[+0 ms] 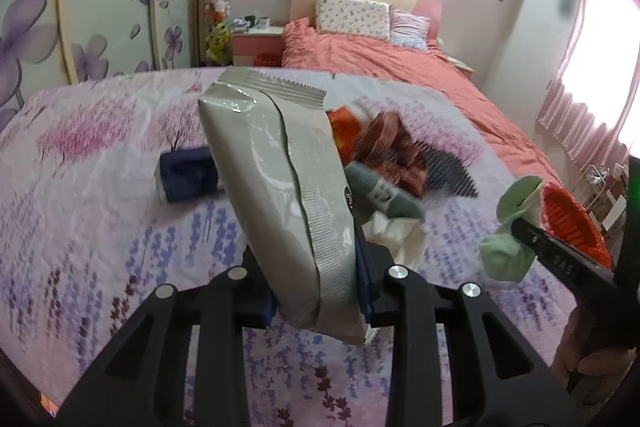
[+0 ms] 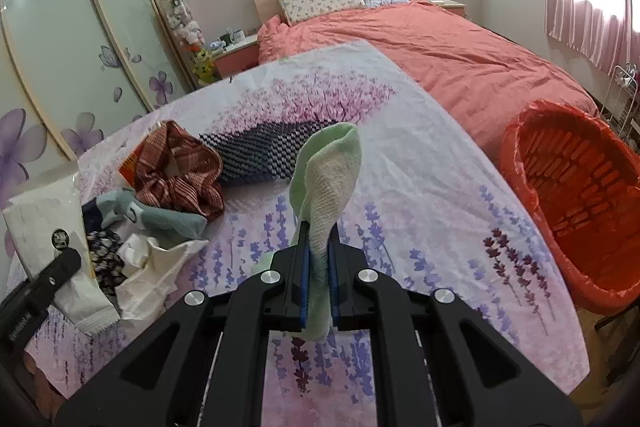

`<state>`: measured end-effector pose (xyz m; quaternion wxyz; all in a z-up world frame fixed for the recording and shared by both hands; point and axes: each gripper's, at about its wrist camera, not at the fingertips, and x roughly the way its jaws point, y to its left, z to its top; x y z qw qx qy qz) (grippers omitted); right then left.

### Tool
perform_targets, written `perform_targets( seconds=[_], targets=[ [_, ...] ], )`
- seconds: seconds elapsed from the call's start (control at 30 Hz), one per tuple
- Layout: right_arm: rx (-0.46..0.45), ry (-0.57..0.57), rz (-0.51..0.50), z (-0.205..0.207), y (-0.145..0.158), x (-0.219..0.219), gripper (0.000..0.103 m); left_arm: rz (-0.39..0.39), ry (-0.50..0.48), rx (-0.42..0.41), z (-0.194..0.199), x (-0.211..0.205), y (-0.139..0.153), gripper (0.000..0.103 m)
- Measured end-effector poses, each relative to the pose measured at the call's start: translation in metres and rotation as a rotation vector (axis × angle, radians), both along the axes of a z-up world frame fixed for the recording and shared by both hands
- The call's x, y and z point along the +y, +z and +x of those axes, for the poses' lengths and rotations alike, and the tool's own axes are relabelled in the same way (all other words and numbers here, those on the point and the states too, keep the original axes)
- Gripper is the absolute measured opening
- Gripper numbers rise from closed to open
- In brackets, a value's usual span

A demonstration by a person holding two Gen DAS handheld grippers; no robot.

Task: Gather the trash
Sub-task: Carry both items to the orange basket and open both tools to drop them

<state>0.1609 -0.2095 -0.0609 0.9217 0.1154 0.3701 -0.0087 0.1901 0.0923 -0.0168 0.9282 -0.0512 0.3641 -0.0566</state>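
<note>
Trash on the surface (image 2: 420, 187): a grey foil wrapper (image 1: 280, 187) and a crumpled white paper (image 2: 156, 267), mixed in with laundry. Left tool (image 1: 316, 303) has its jaws closed on the lower end of the wrapper, which stands up between the pads, clear of the cloth. Right tool (image 2: 318, 291) is clamped narrow on a pale green sock (image 2: 328, 179); the sock rises limp above the pads.

Handling, judged: wrapper looks light and thin, glossy, so likely slippery; it holds some shape but would crush under a hard squeeze. The ribbed back seam or crimped end seems the best place to grip. The crumpled paper should be very light and soft; pinch it at a raised fold.

Orange basket (image 2: 568, 195) with a red liner sits off the right edge of the surface, apparently empty. Whether it takes trash or laundry I cannot tell.

Hard to make out:
- The pile near the middle is motion-blurred in the left view: plaid cloth (image 2: 180, 171), grey-green sock (image 2: 160, 217), dark patterned cloth (image 2: 260, 155), an orange packet (image 2: 130, 163) mostly buried.
- A dark blue item (image 1: 186, 173) is half hidden behind the wrapper; identity unclear.
- Wrapper front and contents not visible; full or empty unknown.
- The wrapper hides the left pads' contact line.
</note>
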Motion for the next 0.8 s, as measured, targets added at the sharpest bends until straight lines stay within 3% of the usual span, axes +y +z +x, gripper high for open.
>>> perform_targets(
  seconds=[0.37,0.53,0.8],
  targets=[
    [-0.079,-0.016,0.006,-0.005,0.029,-0.024,0.008,0.042,-0.056,-0.045,0.007,-0.028,0.054,0.031],
    [-0.100,-0.052,0.001,-0.012,0.036,-0.044,0.008,0.045,-0.123,-0.054,0.012,-0.066,0.065,0.031],
    [-0.142,-0.133,0.000,-0.031,0.045,-0.096,0.008,0.017,-0.297,-0.034,0.016,-0.153,0.060,0.031]
  ],
)
